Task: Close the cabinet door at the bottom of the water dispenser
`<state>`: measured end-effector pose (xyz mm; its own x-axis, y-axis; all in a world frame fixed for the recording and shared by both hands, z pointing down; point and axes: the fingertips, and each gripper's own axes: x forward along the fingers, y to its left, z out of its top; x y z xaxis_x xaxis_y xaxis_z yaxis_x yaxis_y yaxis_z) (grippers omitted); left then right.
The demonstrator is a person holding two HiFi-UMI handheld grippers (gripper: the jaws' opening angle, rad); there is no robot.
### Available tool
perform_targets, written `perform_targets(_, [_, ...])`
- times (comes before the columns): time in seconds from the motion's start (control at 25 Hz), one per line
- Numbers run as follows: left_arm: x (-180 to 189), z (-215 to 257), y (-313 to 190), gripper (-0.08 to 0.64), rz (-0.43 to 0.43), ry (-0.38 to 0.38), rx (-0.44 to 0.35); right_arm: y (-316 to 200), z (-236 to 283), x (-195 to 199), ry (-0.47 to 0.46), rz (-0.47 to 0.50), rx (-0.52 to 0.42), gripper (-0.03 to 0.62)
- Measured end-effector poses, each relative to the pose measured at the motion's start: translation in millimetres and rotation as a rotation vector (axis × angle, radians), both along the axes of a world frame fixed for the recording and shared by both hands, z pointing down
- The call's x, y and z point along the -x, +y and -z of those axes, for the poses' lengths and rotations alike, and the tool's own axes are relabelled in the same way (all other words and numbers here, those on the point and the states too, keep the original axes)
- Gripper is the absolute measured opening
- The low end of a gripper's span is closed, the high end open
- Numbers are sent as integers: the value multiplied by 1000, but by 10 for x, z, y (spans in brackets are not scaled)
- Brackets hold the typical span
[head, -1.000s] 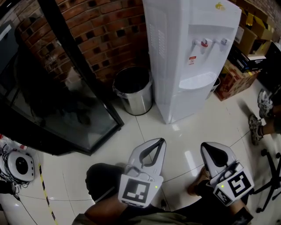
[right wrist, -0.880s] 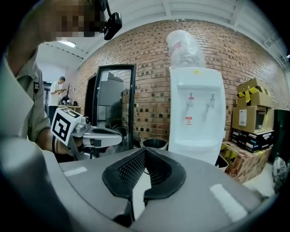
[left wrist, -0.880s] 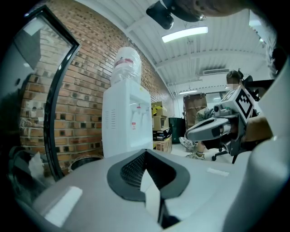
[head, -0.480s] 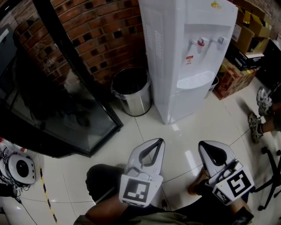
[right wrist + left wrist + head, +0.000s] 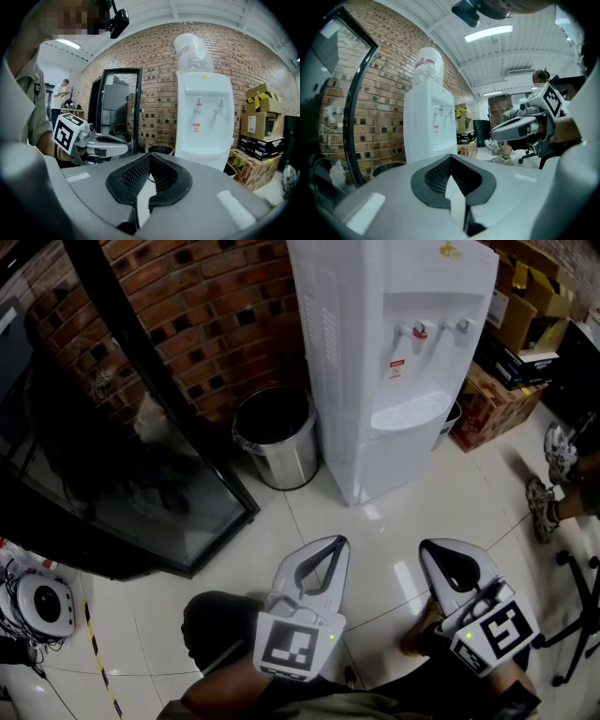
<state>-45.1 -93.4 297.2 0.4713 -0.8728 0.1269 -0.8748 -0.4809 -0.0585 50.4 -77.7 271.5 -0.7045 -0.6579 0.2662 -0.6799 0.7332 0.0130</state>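
A white water dispenser stands against the brick wall, and its bottom cabinet door looks flush with the body. My left gripper and right gripper hover side by side over the floor, well short of the dispenser and pointing toward it. Both are shut with nothing between the fingers. The left gripper view has the dispenser ahead of the gripper's closed tips. In the right gripper view, the dispenser stands beyond the closed tips.
A steel bin stands left of the dispenser. A black-framed glass panel leans at the left. Cardboard boxes, a person's shoes and a chair base are at the right. Pale tiled floor lies between me and the dispenser.
The head view has drifted, so the dispenser and bin sit slightly further left in the picture. Both grippers stay where they were, still shut.
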Motion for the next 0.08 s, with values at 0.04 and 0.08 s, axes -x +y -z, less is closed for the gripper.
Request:
perform_targets(0.04, [-5,4,1,1,1,1,0,1,16,7,-11,2,0,0])
perform_targets(0.08, [-10,8,1,0,1,2,1,2,31,13,-22,4,-1,0])
